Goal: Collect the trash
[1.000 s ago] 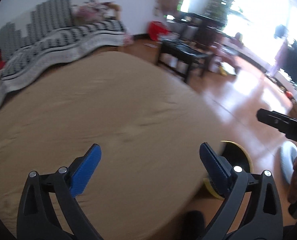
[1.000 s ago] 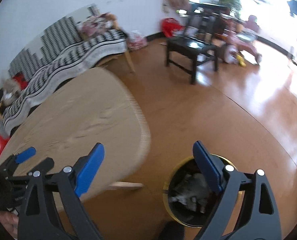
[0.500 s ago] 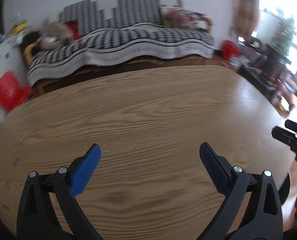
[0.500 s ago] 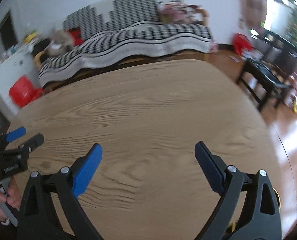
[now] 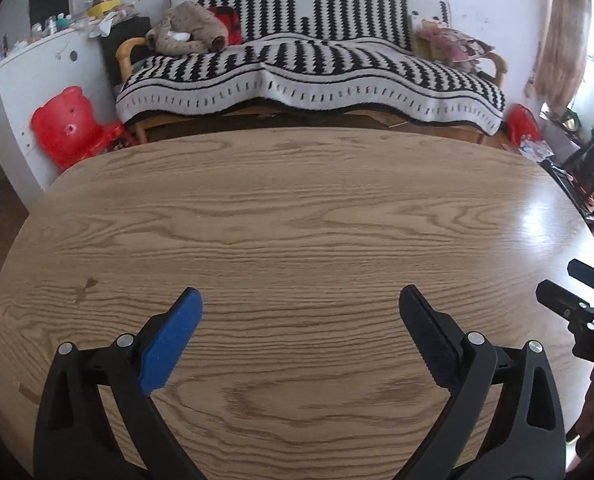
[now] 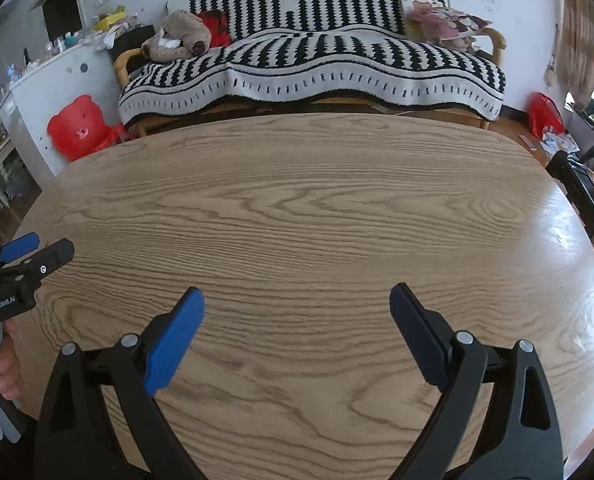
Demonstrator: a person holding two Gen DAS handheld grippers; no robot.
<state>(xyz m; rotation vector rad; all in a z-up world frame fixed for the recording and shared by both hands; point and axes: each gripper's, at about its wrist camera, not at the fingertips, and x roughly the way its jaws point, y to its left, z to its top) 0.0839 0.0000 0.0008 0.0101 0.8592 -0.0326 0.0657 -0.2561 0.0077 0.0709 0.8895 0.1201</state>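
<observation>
My left gripper (image 5: 299, 304) is open and empty above the near part of an oval wooden table (image 5: 297, 208). My right gripper (image 6: 297, 300) is open and empty above the same table (image 6: 297, 200). The right gripper also shows at the right edge of the left wrist view (image 5: 565, 292), and the left gripper at the left edge of the right wrist view (image 6: 33, 248). I see no trash on the table top. The trash bin is out of view.
Behind the table stands a sofa with a black and white striped blanket (image 5: 309, 64). A red bear-shaped stool (image 5: 69, 124) and a white cabinet (image 5: 37, 80) are at the far left. A black low table (image 6: 585, 184) stands on the floor at the right.
Both views have swung left and up, from the floor and the yellow-rimmed bin beside the table to the table top and the sofa. Both grippers stay open.
</observation>
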